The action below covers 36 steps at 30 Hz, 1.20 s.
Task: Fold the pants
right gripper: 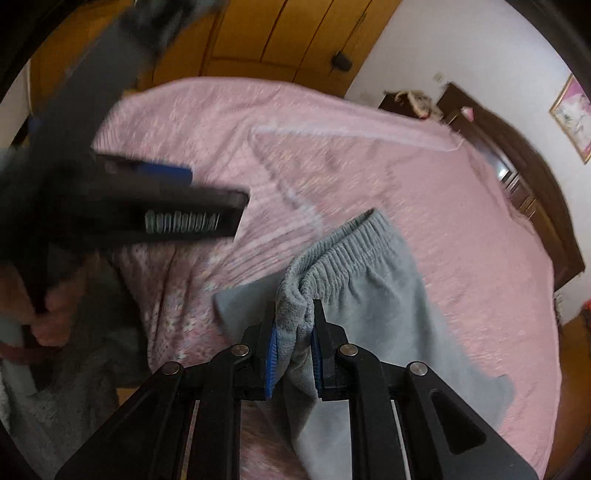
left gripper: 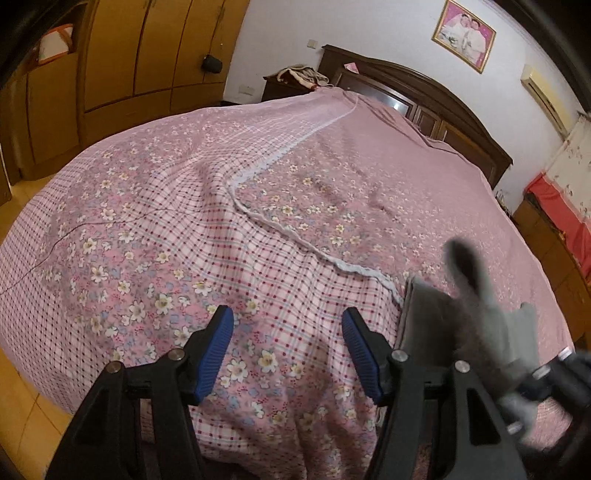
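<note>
Grey pants [right gripper: 354, 280] hang over the near edge of a pink floral bed [right gripper: 424, 177], waistband pinched in the right gripper [right gripper: 295, 325]. The left gripper [left gripper: 288, 332] hovers empty, jaws apart, beside them.

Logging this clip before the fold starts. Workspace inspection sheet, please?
Surface: bed under a pink floral and checked cover, wrinkled, with a white lace seam across it.
Job's things: grey pants, waistband bunched in the right tongs, the rest draped on the bed.
Clutter: nothing seen on the bed; a cloth heap on the nightstand.
Grippers: left tongs open and empty above the cover; right tongs shut on the pants.
Cables: a thin dark thread on the cover; no cables seen.
Surroundings: wooden wardrobe, dark headboard, framed picture on the wall.
</note>
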Each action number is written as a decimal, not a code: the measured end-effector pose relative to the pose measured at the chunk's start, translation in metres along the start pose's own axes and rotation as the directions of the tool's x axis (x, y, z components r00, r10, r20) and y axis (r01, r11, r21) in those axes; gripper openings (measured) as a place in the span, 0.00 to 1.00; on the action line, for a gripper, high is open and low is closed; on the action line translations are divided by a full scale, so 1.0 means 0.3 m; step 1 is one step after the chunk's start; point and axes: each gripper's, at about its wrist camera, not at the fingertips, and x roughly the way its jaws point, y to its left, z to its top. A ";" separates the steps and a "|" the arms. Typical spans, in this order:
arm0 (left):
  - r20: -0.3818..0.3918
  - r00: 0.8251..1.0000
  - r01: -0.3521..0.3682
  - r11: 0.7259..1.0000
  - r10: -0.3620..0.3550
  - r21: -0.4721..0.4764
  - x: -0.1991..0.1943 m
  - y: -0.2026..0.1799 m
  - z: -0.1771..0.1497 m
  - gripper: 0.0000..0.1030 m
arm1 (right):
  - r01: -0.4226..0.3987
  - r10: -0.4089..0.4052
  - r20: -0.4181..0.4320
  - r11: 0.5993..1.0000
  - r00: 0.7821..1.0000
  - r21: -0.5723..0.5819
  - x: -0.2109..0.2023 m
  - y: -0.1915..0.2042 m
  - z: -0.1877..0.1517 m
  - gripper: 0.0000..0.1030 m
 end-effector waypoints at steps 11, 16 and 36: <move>-0.033 0.999 -0.010 0.995 0.007 -0.104 -0.012 0.094 -0.004 0.62 | -0.321 0.309 0.099 0.936 0.946 0.143 -0.038 -0.066 -0.038 0.49; -0.020 1.000 0.007 0.995 -0.009 -0.095 -0.028 0.095 0.003 0.62 | -0.463 0.402 0.236 0.810 0.885 0.359 -0.223 -0.379 -0.204 0.50; 0.022 0.999 0.037 0.989 -0.040 0.142 0.002 -0.220 -0.059 0.62 | -0.792 0.681 0.524 0.136 0.511 0.595 0.085 -0.920 -0.853 0.72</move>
